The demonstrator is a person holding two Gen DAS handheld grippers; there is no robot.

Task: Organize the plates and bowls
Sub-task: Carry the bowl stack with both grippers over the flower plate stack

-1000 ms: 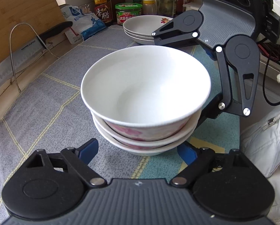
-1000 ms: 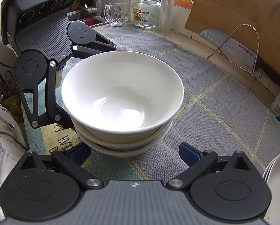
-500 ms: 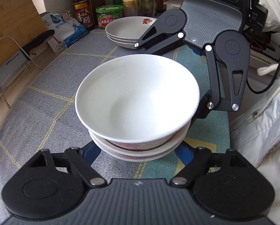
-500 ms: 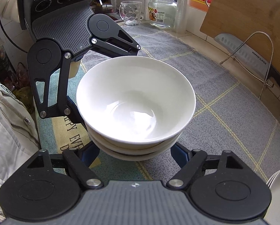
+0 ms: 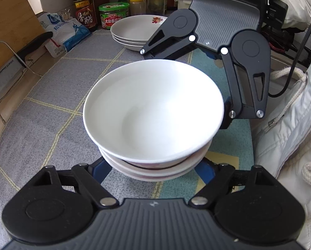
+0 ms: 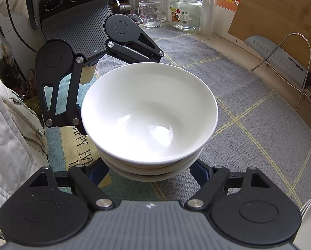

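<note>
The left gripper (image 5: 153,173) and right gripper (image 6: 149,173) are facing each other, both tilting steeply downward and straddling the bowl stack (image 5: 153,112) at its foot. The left's jaws have just been closing and the right's reopening slightly. The stack is hiding the fingertips, so contact is unclear.

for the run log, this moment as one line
bowl stack: three nested | left gripper: jaws just closing, stack between | right gripper: jaws just opening, stack between | contact: hidden
</note>
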